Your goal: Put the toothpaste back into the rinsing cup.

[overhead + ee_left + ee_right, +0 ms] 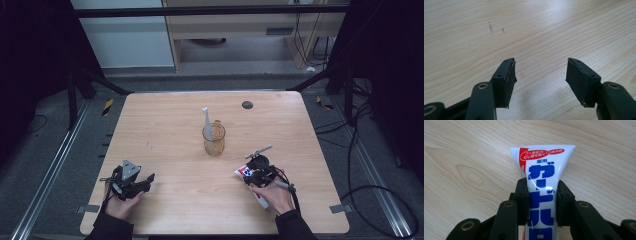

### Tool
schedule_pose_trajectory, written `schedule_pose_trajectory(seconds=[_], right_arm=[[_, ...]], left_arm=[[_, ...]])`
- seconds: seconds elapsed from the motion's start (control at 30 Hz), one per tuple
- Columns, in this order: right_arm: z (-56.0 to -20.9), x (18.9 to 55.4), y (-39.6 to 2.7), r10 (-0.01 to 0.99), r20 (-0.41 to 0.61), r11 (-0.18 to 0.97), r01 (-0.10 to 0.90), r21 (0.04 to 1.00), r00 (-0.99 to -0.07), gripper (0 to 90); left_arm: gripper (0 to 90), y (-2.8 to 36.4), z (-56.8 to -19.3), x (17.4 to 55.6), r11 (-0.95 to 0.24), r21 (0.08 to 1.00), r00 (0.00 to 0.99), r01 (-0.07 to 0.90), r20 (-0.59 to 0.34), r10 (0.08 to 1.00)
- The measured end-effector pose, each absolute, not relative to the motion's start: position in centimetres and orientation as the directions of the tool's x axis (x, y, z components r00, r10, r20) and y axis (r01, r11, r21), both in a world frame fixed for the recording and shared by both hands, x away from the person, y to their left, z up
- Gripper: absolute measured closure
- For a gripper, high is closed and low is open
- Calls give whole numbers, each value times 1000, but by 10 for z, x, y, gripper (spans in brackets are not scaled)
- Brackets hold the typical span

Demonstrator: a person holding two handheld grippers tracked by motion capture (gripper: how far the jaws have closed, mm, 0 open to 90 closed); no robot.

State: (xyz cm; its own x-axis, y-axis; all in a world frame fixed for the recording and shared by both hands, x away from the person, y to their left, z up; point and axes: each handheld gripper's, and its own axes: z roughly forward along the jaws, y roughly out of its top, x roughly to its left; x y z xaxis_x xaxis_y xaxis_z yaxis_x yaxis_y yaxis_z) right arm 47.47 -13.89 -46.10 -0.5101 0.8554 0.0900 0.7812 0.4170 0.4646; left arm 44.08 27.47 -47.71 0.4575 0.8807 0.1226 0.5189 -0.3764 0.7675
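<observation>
On the tabletop [175, 125], left hand-held gripper [541, 72] rests released, nothing between its jaws. Ahead and right: glass jar [214, 139]. Right hand-held gripper [541, 195] grasps the toothpaste tube [541, 167], flat on wood. Step: pickup. Next, probably lift toward jar.

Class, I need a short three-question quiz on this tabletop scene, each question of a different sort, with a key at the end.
1. True or false: the right tongs are closed on the toothpaste tube.
2. Multiple choice: what stands in the glass jar? A) a white toothbrush B) a spoon C) a pencil
3. Fill in the blank: the left tongs stand open over the bare wooden ____.

Key
1. True: both pads press the tube's sides.
2. A: the white toothbrush leans in the jar.
3. table.
</observation>
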Motion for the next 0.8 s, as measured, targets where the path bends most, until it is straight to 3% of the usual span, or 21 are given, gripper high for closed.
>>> schedule_pose_trajectory(seconds=[0.5, 0.8], right_arm=[[-426, 466, -152, 863, 103, 328, 703, 631, -495, 696], [-401, 471, -157, 874, 142, 198, 606, 771, -465, 695]], left_arm=[[400, 273, -476, 441, -376, 770, 458, 516, 122, 880], [400, 273, -476, 441, -373, 770, 458, 517, 120, 881]])
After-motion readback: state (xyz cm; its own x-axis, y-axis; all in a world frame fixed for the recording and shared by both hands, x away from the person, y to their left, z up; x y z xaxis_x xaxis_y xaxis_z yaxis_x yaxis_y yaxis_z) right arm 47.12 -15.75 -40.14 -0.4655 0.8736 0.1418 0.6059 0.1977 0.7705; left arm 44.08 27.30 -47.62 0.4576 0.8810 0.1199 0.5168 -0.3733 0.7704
